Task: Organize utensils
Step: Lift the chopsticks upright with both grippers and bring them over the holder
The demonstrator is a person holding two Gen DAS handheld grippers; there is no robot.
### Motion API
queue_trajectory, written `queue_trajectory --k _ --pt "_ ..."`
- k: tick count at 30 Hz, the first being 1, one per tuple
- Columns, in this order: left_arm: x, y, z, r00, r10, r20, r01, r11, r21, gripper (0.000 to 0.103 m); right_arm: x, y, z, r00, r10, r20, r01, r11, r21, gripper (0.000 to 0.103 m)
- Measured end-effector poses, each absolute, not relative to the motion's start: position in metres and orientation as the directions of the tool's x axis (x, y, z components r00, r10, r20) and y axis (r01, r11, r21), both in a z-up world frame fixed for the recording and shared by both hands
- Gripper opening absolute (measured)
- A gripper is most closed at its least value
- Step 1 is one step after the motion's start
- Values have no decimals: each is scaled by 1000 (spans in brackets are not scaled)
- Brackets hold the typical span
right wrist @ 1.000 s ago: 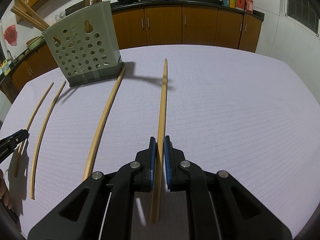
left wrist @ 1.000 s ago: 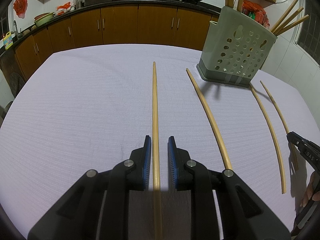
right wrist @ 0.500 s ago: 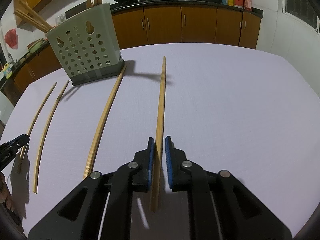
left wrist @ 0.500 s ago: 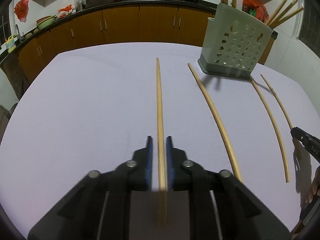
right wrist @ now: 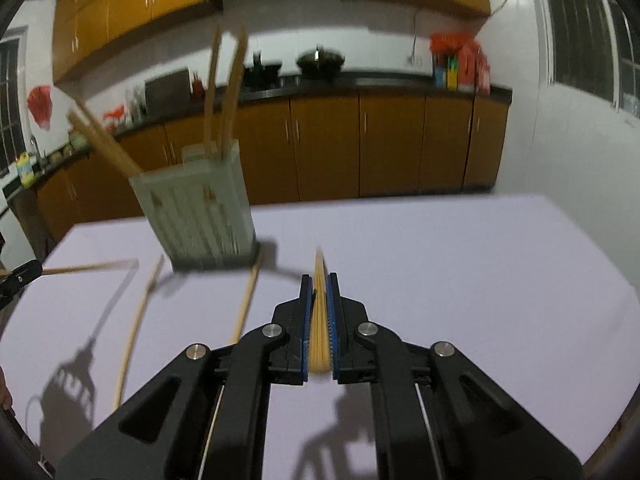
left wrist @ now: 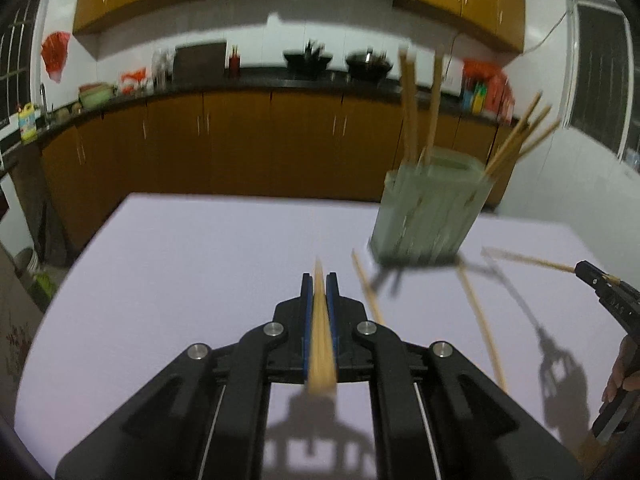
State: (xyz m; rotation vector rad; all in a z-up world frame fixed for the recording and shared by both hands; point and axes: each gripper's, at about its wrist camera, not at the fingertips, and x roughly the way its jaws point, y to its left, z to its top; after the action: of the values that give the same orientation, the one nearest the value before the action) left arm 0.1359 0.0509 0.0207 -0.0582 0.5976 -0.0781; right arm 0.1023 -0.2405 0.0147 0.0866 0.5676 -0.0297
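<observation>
Gripping one chopstick (left wrist: 320,336) in my left gripper (left wrist: 319,280) and another chopstick (right wrist: 319,320) in my right gripper (right wrist: 319,280), I hold both raised above the table (left wrist: 180,272). Two loose chopsticks (left wrist: 482,322) lie ahead on it, before the green holder (left wrist: 430,216) of upright sticks; cabinets (left wrist: 240,140) stand behind.

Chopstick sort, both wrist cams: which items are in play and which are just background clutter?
In play:
- left gripper shut on a chopstick
- right gripper shut on another chopstick
- loose chopsticks on the table
- green holder

Background:
- woks
- red bag
- cabinets
</observation>
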Motion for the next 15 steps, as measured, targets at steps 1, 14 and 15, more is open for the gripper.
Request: queue_trajectory --k 1,14,15 --pt "135 51 28 834 -94 -544 61 995 -79 8 101 -241 21 854 -5 -521 51 996 74 8" --pt "138 40 84 887 -154 -436 126 988 -93 8 108 -238 78 924 23 -382 17 995 100 8" --pt "137 38 90 888 -168 -428 140 985 -96 8 108 -237 84 927 33 -373 7 995 104 8"
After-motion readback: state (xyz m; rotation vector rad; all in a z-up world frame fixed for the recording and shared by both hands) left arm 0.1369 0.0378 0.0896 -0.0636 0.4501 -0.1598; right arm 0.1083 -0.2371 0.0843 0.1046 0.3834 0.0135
